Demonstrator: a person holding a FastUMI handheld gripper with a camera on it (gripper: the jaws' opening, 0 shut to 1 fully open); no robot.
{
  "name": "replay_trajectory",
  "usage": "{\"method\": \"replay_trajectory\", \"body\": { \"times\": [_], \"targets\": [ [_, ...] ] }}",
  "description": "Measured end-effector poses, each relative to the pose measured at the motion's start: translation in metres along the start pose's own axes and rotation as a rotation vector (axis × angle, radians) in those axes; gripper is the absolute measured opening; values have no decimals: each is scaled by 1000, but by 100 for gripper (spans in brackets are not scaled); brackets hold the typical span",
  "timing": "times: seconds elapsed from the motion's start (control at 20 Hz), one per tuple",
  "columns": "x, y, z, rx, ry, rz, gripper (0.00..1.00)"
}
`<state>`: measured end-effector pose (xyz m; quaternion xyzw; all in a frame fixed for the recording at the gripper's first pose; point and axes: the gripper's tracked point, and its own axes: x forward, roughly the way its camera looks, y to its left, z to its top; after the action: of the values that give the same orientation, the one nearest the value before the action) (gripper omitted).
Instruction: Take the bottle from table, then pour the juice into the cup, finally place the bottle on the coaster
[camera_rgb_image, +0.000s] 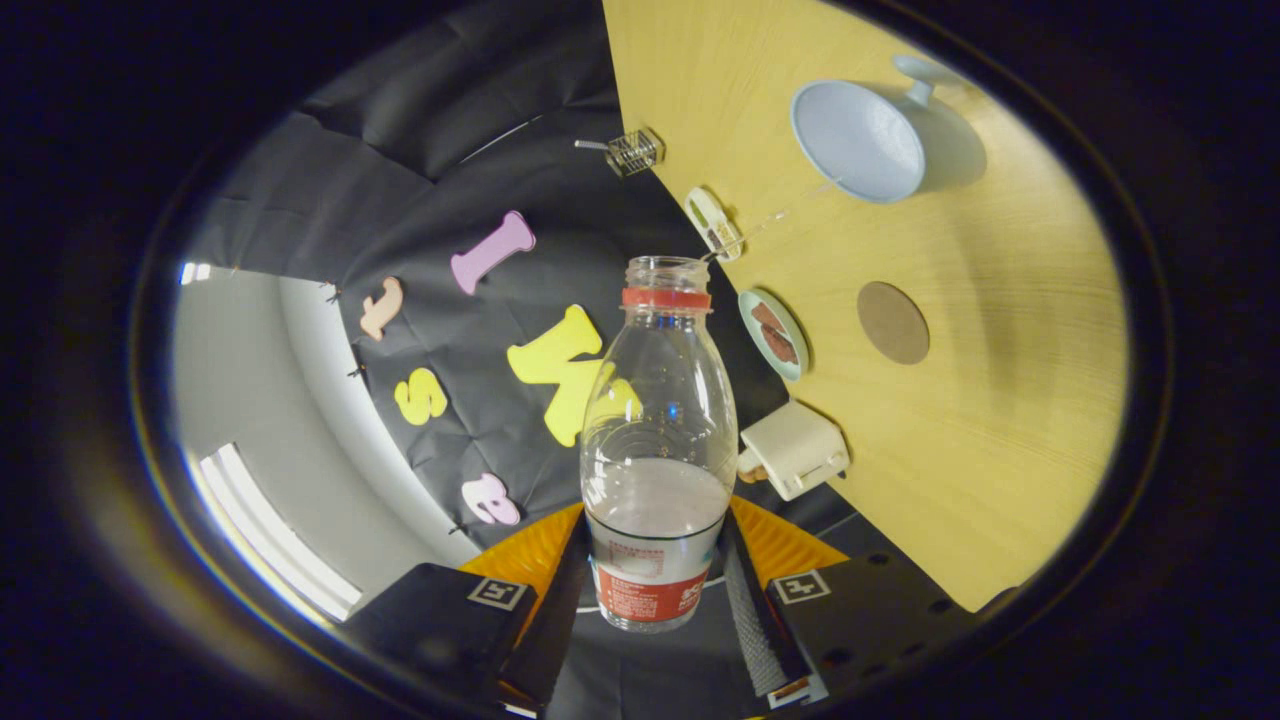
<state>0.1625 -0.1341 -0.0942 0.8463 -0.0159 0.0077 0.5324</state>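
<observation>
Bottle (657, 440), one, stands clamped between the two fingers of the tongs (655, 585), both pressing its labelled lower part. It is clear plastic, capless, with a red ring under the open mouth, a red-and-white label, and whitish liquid filling roughly the lower third. It is held off the worktop (1000, 420), whose wooden surface appears tilted beyond and to one side. On it sit one pale blue cup (857, 140) and one round brown coaster (892, 322), well apart, with bare wood around the coaster. Along the worktop's near edge lie one small plate (773, 334), one white toaster-like box (795, 449) and one wire basket (634, 152).
</observation>
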Motion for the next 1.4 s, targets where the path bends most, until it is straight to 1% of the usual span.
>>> {"method": "replay_trajectory", "body": {
  "times": [0.35,0.55,0.65,0.7,0.8,0.95,1.0,1.15,1.25,1.4],
  "targets": [
    [-3,8,-3,-13,11,13,74],
    [-3,2,-4,-2,21,-4,74],
    [-2,-4,-6,-34,27,-19,74],
    [-4,-6,-8,-73,34,-28,74],
    [-5,-14,-12,-187,56,-50,74],
    [-12,-21,-15,-401,87,-65,74],
    [-14,-24,-19,-492,106,-66,74],
    [-27,-37,-20,-818,148,-89,74],
    [-42,-37,-25,-1001,189,-56,74],
    [-67,-38,-15,-1278,188,-71,75]
  ]
}}
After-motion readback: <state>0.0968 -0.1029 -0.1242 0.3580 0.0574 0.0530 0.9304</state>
